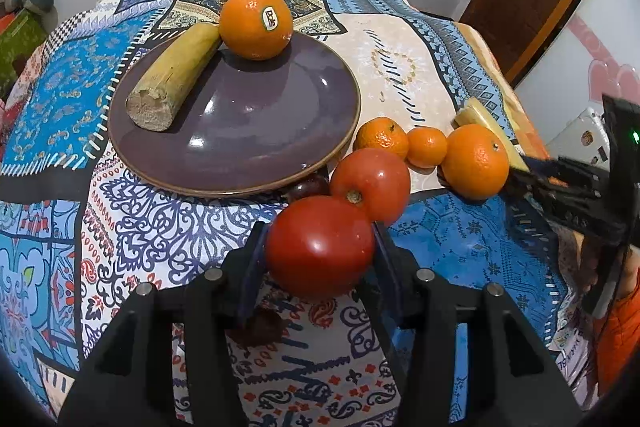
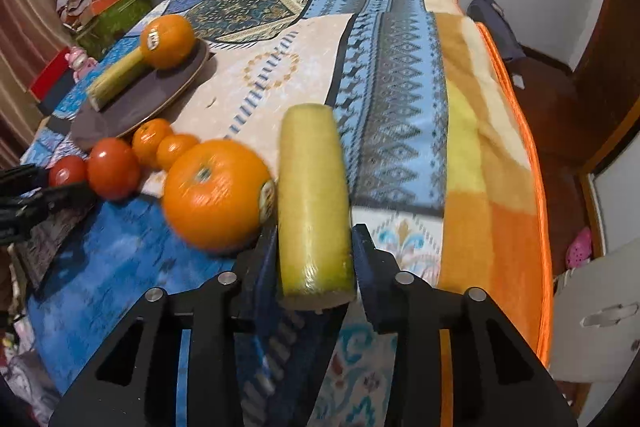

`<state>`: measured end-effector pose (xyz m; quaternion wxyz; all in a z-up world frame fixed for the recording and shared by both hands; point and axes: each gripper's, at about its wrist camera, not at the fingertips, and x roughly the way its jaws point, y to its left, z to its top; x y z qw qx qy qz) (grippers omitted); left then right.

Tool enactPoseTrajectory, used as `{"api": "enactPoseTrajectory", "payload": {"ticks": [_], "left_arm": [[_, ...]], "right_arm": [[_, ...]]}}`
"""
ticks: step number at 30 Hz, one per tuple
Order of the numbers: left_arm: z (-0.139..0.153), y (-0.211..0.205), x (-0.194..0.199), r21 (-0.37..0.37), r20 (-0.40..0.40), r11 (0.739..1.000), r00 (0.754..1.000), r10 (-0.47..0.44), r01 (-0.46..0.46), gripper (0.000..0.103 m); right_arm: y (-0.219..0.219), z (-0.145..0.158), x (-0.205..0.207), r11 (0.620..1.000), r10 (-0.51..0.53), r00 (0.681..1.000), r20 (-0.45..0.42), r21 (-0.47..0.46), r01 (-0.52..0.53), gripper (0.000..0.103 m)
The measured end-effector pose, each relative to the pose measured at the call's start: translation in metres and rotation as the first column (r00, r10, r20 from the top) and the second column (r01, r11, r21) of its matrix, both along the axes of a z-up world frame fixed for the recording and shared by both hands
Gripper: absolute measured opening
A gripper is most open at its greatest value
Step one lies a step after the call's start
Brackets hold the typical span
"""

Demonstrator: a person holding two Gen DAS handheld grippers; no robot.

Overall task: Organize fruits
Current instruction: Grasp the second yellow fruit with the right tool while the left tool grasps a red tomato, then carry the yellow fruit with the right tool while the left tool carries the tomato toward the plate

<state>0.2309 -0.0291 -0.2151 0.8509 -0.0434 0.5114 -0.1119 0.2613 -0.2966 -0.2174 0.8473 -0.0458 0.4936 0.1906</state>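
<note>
Between the left gripper [image 1: 320, 247] jaws a tomato [image 1: 320, 245] is clamped; between the right gripper [image 2: 314, 251] jaws, a yellow stalk piece [image 2: 314, 203]. Both should be carried level to the plate [image 1: 280, 131] ahead.

Your inventory:
- Purple plate [image 1: 256, 143]: holds a stickered orange [image 1: 256, 23] touching a cut yellow-green stalk piece [image 1: 172, 77] lying flat.
- Red tomato [image 1: 320, 247]: clamped between your left gripper's [image 1: 318, 247] fingers, with a second tomato [image 1: 372, 183] just behind it.
- Two mandarins [image 1: 383, 137] [image 1: 427, 147] and a large orange [image 1: 475, 161]: in a row beside the plate.
- Pale yellow stalk piece [image 2: 314, 211]: lengthwise between your right gripper's [image 2: 316, 247] fingers.
</note>
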Motion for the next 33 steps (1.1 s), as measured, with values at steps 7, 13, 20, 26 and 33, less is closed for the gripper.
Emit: {"api": "enactPoseTrajectory", "payload": {"ticks": [7,13,20,26,33], "left_arm": [[0.001,-0.001,-0.002,0.003,0.009,1.0,1.0,0.0,0.0,0.05],[0.008,0.001,-0.008,0.009,0.03,1.0,1.0,0.0,0.0,0.05],[0.017,0.009,-0.01,-0.01,0.05,1.0,0.998,0.024,-0.024,0.05],[0.033,0.02,-0.012,-0.027,0.085,0.998,0.995,0.051,-0.049,0.05],[0.053,0.043,-0.011,-0.033,0.13,0.995,0.987,0.096,-0.093,0.05]], "right_arm": [[-0.006,0.003,-0.001,1.0,-0.008,0.999,-0.035,0.027,0.009,0.034],[0.008,0.004,0.014,1.0,0.008,1.0,0.002,-0.027,-0.008,0.036],[0.012,-0.007,0.022,0.999,0.009,1.0,0.005,-0.046,-0.009,0.035],[0.003,0.001,0.019,0.999,-0.042,0.998,0.04,-0.015,0.043,0.034],[0.002,0.031,0.018,0.998,-0.064,0.99,0.127,0.002,0.064,0.034]]}}
